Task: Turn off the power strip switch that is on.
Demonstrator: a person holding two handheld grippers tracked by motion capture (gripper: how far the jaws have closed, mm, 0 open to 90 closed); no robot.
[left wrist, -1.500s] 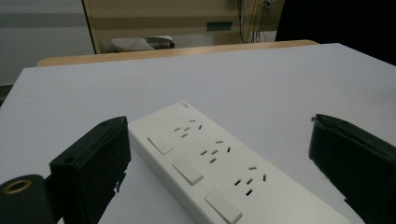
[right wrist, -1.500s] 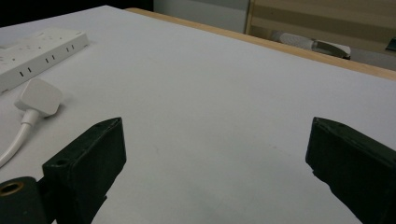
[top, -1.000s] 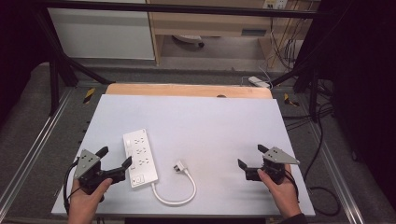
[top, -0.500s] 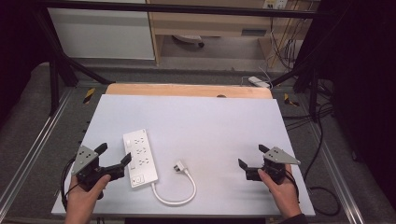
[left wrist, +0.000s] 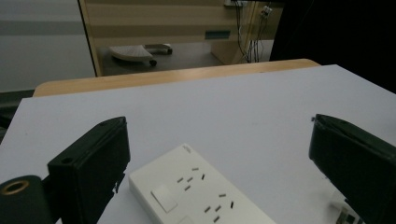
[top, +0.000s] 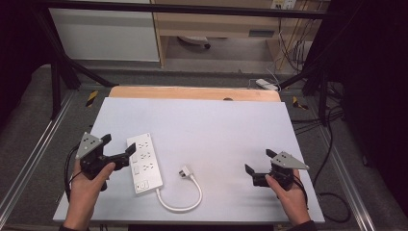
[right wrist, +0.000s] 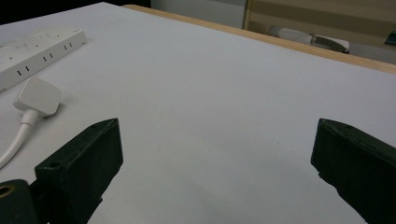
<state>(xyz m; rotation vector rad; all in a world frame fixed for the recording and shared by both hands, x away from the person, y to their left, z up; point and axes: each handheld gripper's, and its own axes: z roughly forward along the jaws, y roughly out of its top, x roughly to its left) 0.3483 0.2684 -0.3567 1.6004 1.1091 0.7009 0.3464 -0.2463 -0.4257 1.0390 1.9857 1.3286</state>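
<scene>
Desk from the high view first: a white top with a wooden strip along its far edge, and on it a white power strip lying lengthwise toward the near left, its white cord looping round from the near end to a white plug resting just right of the strip. Left gripper sits in the person's left hand at the left edge of the desk, jaws spread wide, one tip just beside the strip's far end. Right gripper is held in the right hand well off to the right, jaws also parted, nothing between them. Over to the left gripper view: both black jaws stand wide apart, and the power strip lies between them low in the frame, sockets and a switch facing up, untouched as far as I can see. Now the right gripper view: jaws wide open over bare desk, with the plug and a stretch of cord at the left, the power strip beyond them.
</scene>
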